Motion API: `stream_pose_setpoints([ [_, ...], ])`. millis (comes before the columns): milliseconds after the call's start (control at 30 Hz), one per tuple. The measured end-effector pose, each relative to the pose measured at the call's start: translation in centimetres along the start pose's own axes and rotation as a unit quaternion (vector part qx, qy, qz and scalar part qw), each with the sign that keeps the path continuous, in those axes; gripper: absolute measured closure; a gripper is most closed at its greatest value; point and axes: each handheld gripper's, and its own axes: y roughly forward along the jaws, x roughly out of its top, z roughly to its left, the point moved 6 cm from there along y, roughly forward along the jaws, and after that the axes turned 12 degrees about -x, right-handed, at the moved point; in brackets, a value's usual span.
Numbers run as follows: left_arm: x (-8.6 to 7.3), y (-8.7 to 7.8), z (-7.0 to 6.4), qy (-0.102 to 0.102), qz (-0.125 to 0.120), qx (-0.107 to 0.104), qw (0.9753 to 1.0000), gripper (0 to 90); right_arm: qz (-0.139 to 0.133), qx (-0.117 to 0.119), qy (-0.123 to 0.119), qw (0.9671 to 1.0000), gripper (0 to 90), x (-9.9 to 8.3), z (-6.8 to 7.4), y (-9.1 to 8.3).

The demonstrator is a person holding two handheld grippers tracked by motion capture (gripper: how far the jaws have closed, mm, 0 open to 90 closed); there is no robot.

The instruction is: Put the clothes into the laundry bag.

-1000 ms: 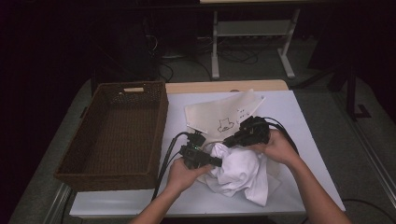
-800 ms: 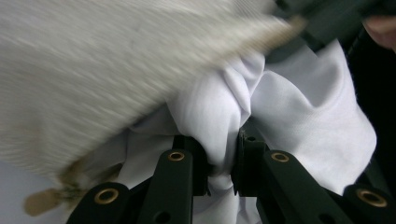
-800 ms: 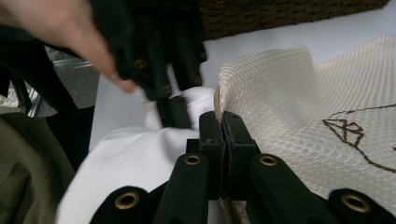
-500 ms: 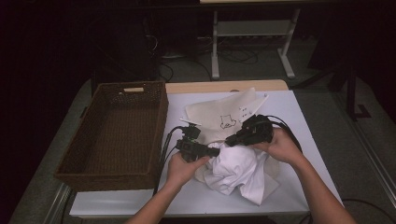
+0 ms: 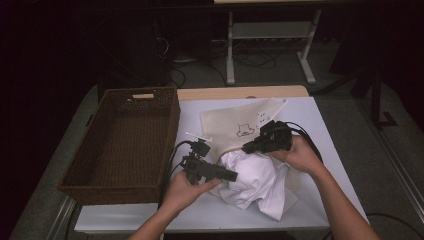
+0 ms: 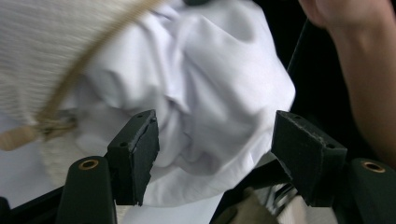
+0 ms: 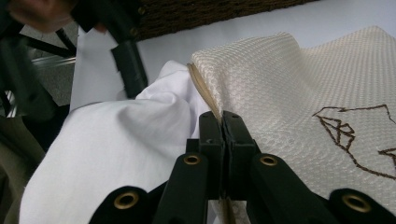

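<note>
Left tongs point(image 5: 227, 176) gape beside one white garment point(image 5: 260, 182); right tongs point(image 5: 248, 148) pinch one cream bag's point(image 5: 235, 122) rim.

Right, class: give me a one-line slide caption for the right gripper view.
Right tool shut on the cream bag's edge, white cloth bunched at its mouth.

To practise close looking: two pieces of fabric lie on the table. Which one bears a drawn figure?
The cream bag, textured and stitched with a dark outline; the white cloth is plain.
</note>
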Motion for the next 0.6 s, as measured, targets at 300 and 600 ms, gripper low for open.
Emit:
stream_pose_setpoints([
  [300,0.0,4.8,1.4,0.019,0.046,0.065,0.9967,40.4,0.010,-0.001,-0.011,0.9999,87.0,0.0,0.5,0.7],
  [600,1.8,3.8,2.0,0.025,-0.027,0.050,0.9980,79.4,-0.011,-0.001,-0.015,0.9998,87.2,0.4,0.9,-0.5],
])
